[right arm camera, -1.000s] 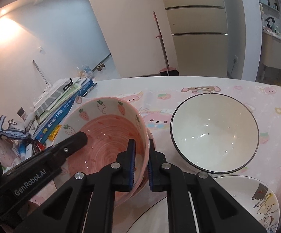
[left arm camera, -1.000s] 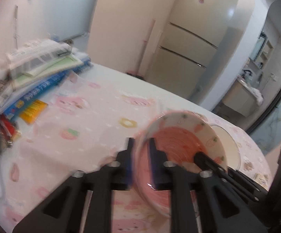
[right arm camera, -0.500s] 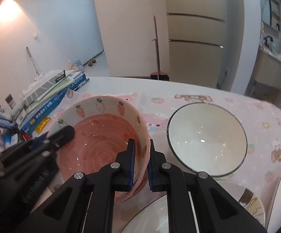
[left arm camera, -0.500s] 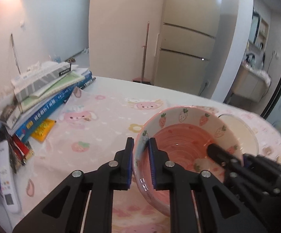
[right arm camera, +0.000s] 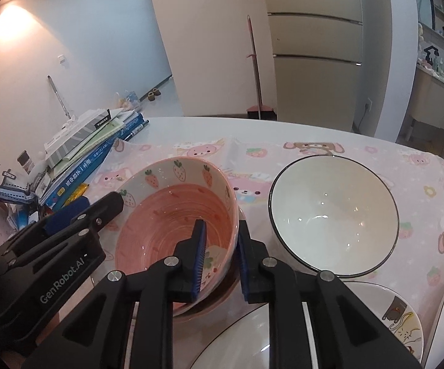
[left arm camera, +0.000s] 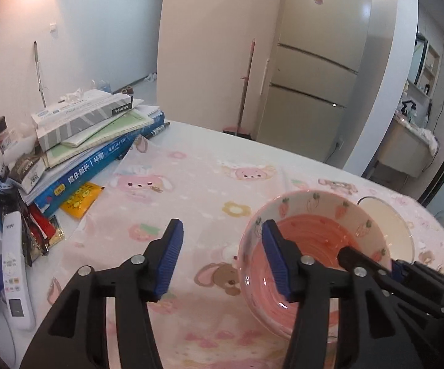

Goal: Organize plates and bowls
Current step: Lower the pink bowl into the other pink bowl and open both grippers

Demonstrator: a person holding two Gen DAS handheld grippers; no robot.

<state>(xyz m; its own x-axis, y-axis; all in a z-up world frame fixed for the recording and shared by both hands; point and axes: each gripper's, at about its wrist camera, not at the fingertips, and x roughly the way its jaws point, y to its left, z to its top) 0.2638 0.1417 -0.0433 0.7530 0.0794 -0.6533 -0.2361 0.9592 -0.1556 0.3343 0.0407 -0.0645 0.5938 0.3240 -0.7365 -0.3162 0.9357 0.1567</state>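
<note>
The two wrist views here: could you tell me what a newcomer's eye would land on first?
The pink strawberry bowl in the middle of the pink cartoon tablecloth draws the eye, with the left gripper and the right gripper straddling opposite sides of its rim, jaws opening. Right of it sits a white black-rimmed bowl; a stack of books fills the table's left edge.

We see a home dining area: a desk [right arm camera: 191, 126] under a pink cartoon cloth [left arm camera: 191, 190], a fridge [left arm camera: 320, 55] behind, a broom [left arm camera: 246, 92] against the wall, and stacked books [left arm camera: 92, 141].
</note>
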